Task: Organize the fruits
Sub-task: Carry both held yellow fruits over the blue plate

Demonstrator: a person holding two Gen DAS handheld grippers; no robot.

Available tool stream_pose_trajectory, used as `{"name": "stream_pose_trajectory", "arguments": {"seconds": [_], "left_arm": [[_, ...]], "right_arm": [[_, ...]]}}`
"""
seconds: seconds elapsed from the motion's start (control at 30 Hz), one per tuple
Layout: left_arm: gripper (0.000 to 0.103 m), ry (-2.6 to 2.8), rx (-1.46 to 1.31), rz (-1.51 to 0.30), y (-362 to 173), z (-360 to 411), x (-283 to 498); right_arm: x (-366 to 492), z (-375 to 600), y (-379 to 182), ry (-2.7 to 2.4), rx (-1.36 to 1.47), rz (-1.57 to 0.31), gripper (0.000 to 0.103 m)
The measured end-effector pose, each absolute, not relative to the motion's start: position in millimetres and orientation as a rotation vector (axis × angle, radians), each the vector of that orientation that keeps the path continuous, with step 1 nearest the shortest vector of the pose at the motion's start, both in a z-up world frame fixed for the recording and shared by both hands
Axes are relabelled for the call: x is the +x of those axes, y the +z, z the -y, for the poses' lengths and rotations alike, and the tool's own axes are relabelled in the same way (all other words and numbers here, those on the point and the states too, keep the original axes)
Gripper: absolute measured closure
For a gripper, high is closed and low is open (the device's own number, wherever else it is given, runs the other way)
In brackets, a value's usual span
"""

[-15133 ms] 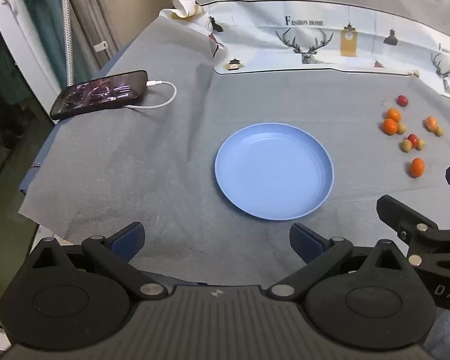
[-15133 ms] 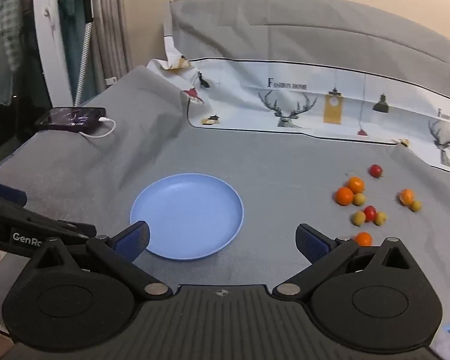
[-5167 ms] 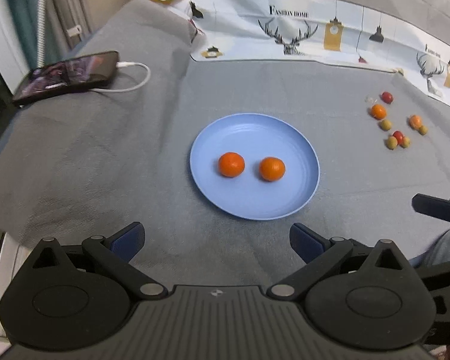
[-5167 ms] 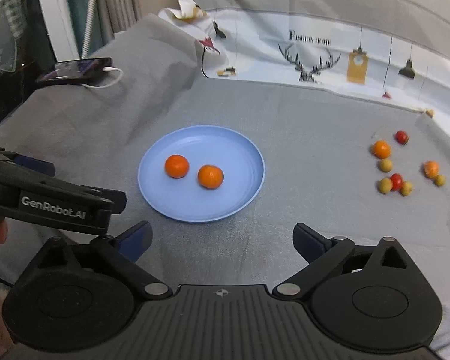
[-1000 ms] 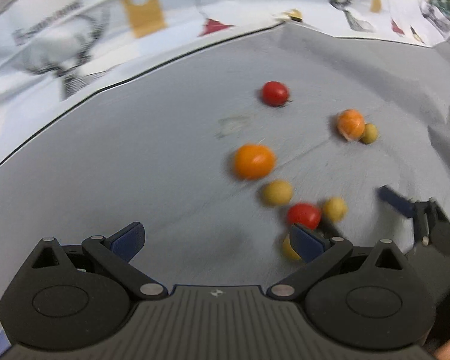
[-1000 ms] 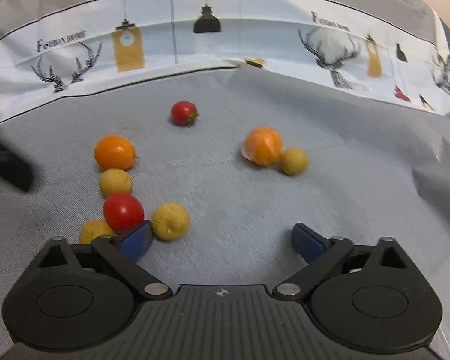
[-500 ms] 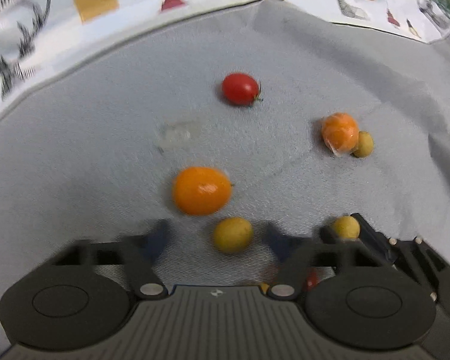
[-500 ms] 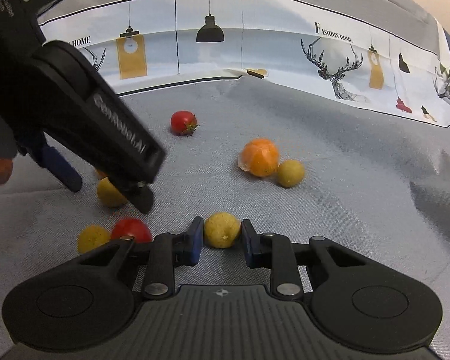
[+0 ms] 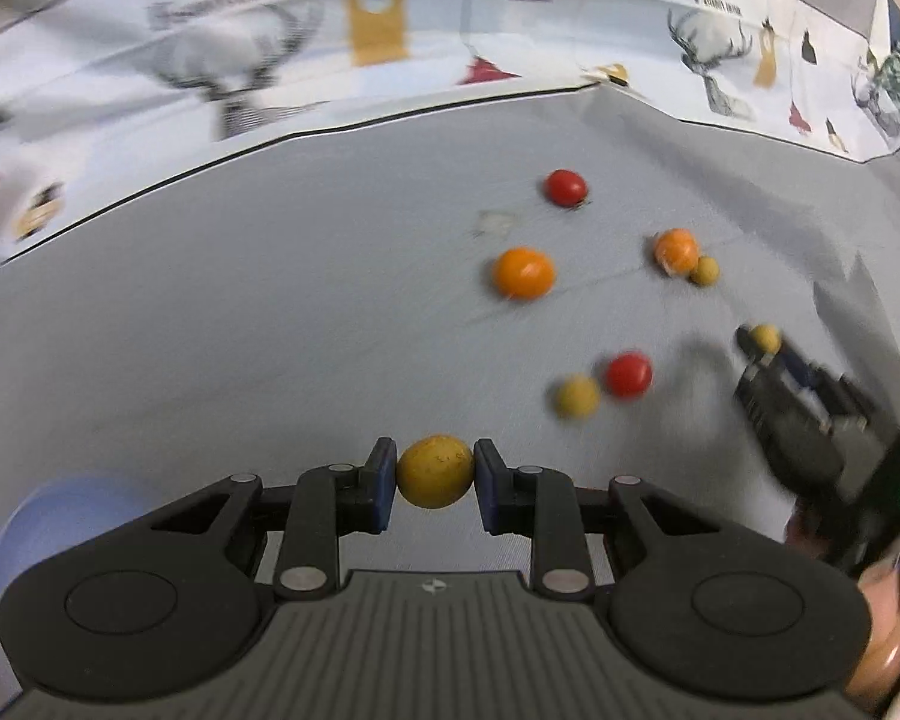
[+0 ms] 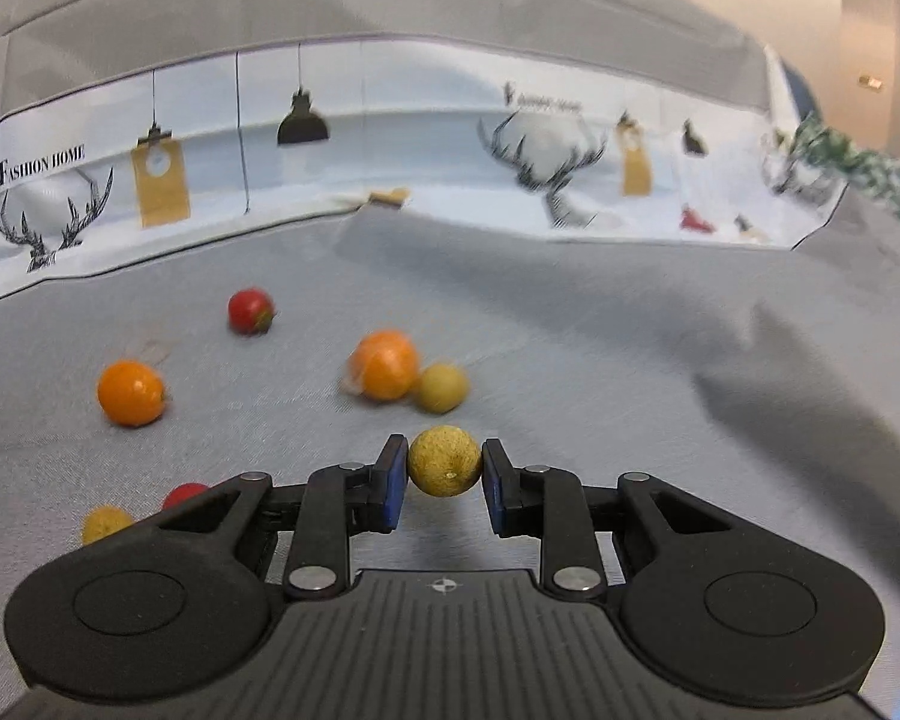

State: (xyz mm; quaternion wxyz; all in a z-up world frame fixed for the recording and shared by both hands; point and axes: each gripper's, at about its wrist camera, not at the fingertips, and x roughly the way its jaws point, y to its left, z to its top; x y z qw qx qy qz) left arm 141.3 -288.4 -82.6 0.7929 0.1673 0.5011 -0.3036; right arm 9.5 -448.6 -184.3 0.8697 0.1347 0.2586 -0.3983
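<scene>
Two grippers, each clamped on one yellow fruit: left gripper (image 9: 435,478) pinching a yellow fruit (image 9: 435,478), right gripper (image 10: 444,474) pinching a second yellow fruit (image 10: 444,461); loose oranges (image 10: 131,392), tomatoes (image 10: 249,311) on grey cloth (image 10: 570,360)

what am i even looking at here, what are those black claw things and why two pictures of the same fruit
Those black claws are hand-held grippers, one in each of a person's hands, each with a camera looking forward along its two fingers. So the two pictures are one moment seen from the two grippers.

In the left wrist view, the left gripper is closed on a yellow fruit. In the right wrist view, the right gripper pinches another yellow fruit.

The right gripper also shows at the right edge of the left view.

On the grey cloth lie two red tomatoes, two orange fruits and a couple more small yellow ones. The blue plate peeks in at the lower left.
</scene>
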Motion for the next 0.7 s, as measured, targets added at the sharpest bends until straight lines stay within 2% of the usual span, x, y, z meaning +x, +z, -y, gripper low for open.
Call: {"name": "stream_pose_trajectory", "arguments": {"seconds": [0.33,0.53,0.7], "left_arm": [[0.073,-0.502,0.325,-1.079,-28,134,66],[0.073,-0.456,0.286,-1.035,-3,75,30],[0.073,-0.434,0.258,-0.988,5,33,0]], "right_arm": [[-52,346,-79,-0.510,0.360,-0.486,0.075],[-64,274,-39,-0.292,0.432,-0.526,0.075],[-69,212,-9,-0.161,0.335,-0.513,0.075]]}}
